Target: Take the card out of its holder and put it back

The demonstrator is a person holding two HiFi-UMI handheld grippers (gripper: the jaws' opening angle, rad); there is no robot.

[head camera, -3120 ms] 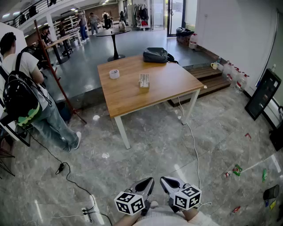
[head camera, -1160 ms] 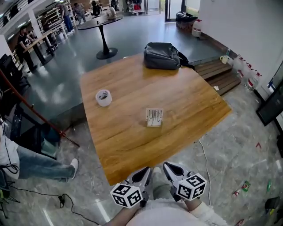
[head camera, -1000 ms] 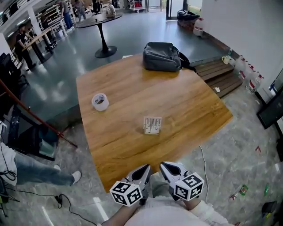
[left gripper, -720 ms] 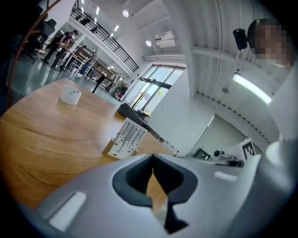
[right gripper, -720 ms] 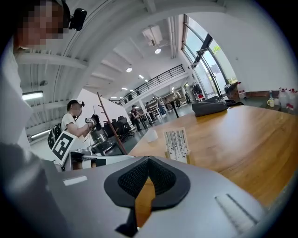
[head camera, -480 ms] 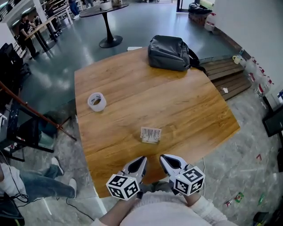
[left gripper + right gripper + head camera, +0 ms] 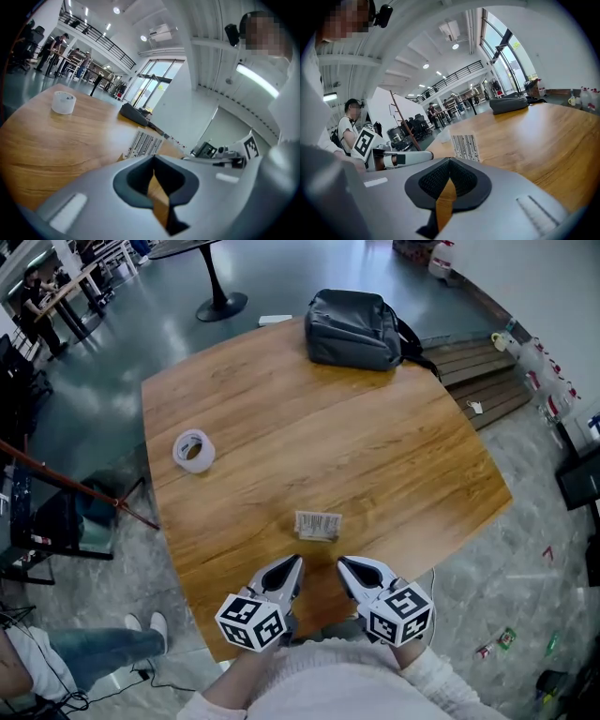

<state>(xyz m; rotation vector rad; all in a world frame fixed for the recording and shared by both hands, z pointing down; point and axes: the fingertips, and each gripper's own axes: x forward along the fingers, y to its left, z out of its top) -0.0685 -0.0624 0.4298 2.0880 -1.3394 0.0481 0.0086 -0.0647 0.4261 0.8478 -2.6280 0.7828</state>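
A small white card with barcode print stands in its holder (image 7: 318, 525) on the wooden table (image 7: 375, 456), near the front edge. It also shows as the card (image 7: 143, 142) in the left gripper view and the card (image 7: 466, 146) in the right gripper view. My left gripper (image 7: 292, 565) and right gripper (image 7: 345, 566) hover side by side just short of the card, over the table's front edge. Both are shut with nothing between the jaws. Neither touches the card.
A roll of clear tape (image 7: 193, 449) lies at the table's left side. A dark grey bag (image 7: 357, 329) rests at the far edge. People stand beyond the table at the left, with a red pole (image 7: 75, 486) leaning there. Bottles line the wall at the right.
The table and card have come nearer over the last seconds as the view moved up to it. Both grippers now reach over the front edge, still shut.
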